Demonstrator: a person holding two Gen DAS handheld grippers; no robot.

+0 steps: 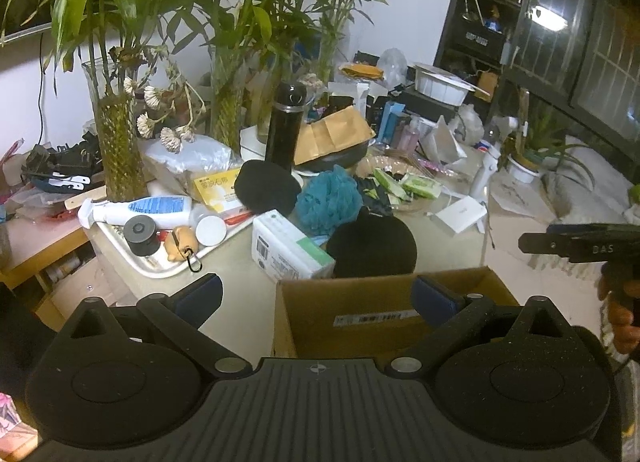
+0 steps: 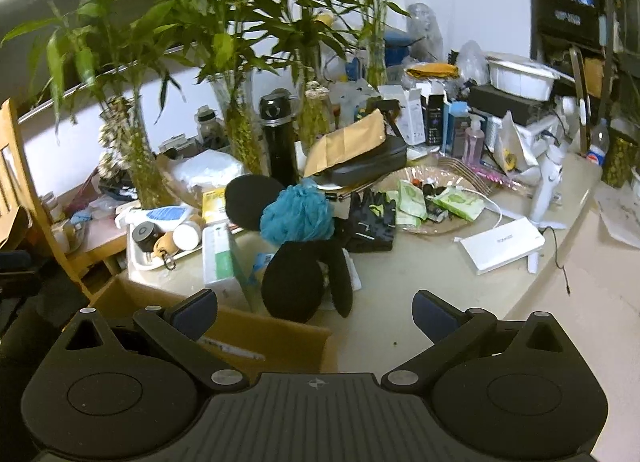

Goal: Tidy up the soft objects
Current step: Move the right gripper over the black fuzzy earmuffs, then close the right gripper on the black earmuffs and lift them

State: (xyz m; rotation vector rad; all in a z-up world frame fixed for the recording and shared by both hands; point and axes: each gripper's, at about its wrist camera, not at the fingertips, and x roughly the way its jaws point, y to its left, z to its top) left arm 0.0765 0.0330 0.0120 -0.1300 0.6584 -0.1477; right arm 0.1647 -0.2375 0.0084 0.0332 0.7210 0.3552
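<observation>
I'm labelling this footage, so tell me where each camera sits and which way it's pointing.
Left wrist: rides the left gripper, looking forward over the cardboard box at the cluttered table; its own open jaws show, with the other gripper and the person's hand at right.
Right wrist: rides the right gripper, facing the same table from further right; only its open jaws show.
Shared: box, blue bath pouf, black thermos, black soft pads.

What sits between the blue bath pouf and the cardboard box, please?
A black round plush piece lies between the blue bath pouf and the cardboard box, clearest in the left wrist view.
</observation>
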